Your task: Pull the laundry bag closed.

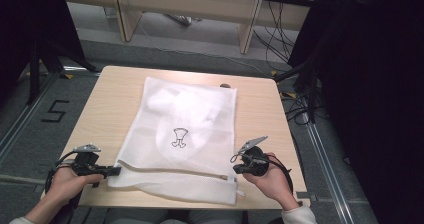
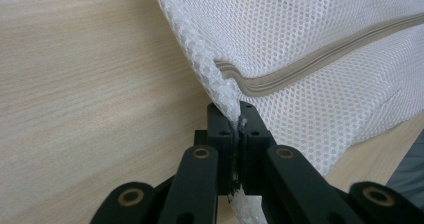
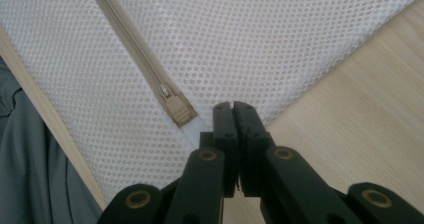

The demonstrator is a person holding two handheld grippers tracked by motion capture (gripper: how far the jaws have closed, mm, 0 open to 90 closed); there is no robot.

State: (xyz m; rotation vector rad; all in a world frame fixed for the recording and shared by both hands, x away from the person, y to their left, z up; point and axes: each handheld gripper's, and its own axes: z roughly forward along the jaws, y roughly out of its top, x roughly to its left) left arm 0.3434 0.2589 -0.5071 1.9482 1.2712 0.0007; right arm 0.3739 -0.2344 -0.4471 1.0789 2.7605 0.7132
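At the table's (image 1: 100, 104) near edge, your left hand-held gripper (image 2: 237, 121) pinches the white zippered mesh laundry bag's (image 1: 185, 129) corner; your right hand-held gripper (image 3: 233, 109) is closed beside its beige zipper pull (image 3: 177, 109).

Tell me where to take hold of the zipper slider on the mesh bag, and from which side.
Grip the small metal pull tab on the beige zipper slider, pinching its flat faces. Come from the bag's right end, where the right gripper sits shut beside it. The slider lies flat at the zipper's end on the mesh bag, so approach low, along the zipper line.

White open-weave mesh cloth bag (image 1: 185, 134), beige zipper (image 3: 145, 69), matt pale wood-grain table (image 1: 110, 99)
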